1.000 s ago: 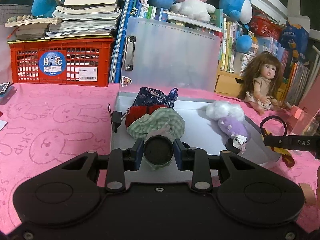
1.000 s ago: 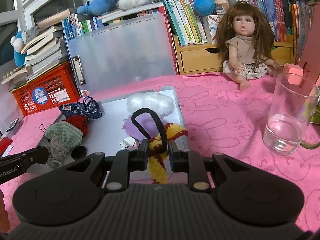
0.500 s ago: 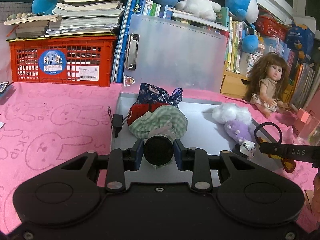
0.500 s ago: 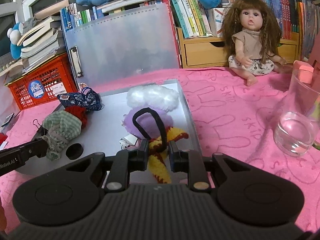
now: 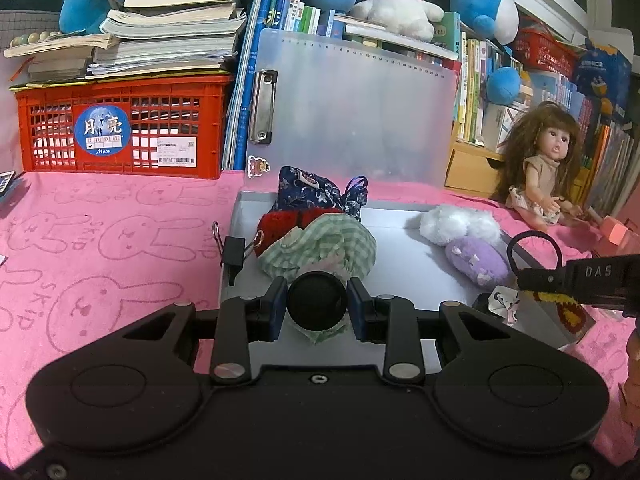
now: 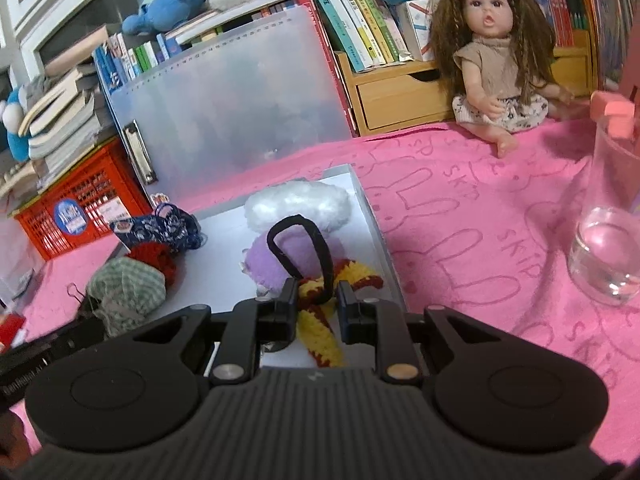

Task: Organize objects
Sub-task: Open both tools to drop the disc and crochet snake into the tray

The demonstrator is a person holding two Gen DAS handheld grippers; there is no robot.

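My left tool (image 5: 317, 307) pinches a black round cap (image 5: 317, 306) over the tray (image 5: 404, 276) where the soft things gather; my right tool (image 6: 317, 304) grips the yellow-red knitted piece (image 6: 320, 332) (black loop upward), ready to drop it in

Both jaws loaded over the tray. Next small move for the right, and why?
Probably lower the right gripper a little toward the bare tray floor near the purple plush, then open. Its jaws are shut on the yellow-red knit piece with the black loop, which already hangs above the tray, while the left gripper holds a black round cap.
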